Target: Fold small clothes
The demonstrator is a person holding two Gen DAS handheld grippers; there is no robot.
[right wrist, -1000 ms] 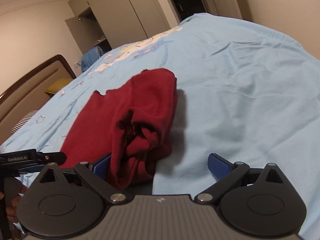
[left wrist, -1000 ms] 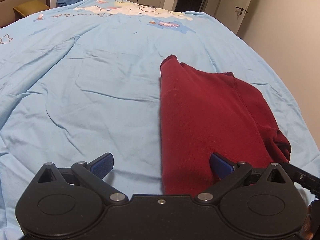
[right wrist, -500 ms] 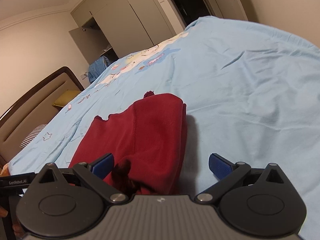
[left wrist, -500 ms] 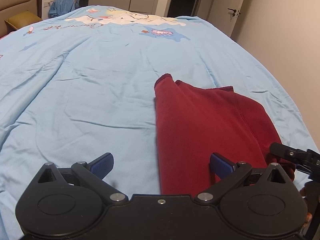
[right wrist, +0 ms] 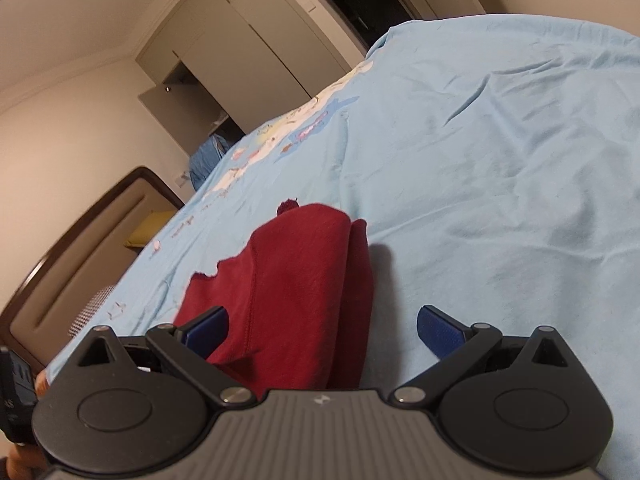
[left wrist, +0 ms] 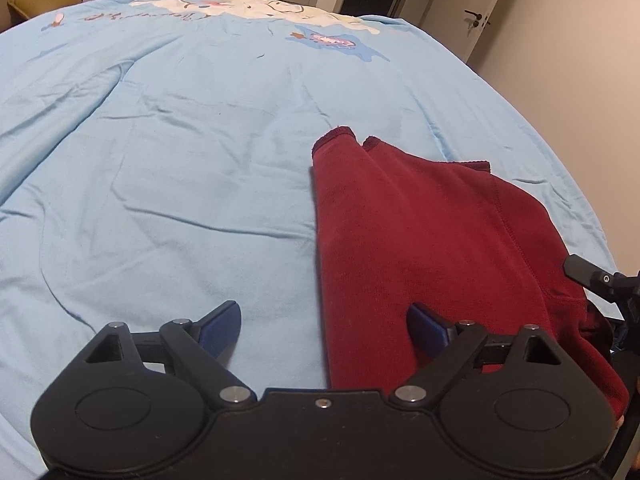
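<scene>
Folded maroon garment (left wrist: 420,240) lies on the light-blue bedsheet (left wrist: 180,160), near the bed's right edge. Left tongs (left wrist: 324,326) closing over its left edge, not clamped. Right tongs (right wrist: 322,330) apart. Sheet leftward bare; headboard (right wrist: 72,256) beyond.

A bedroom in a home — a wide bed under a light blue cartoon-print sheet (left wrist: 200,152) fills the scene. A padded headboard (right wrist: 76,264) stands at the left, wardrobes (right wrist: 256,48) and a door (left wrist: 476,4) at the far wall.
</scene>
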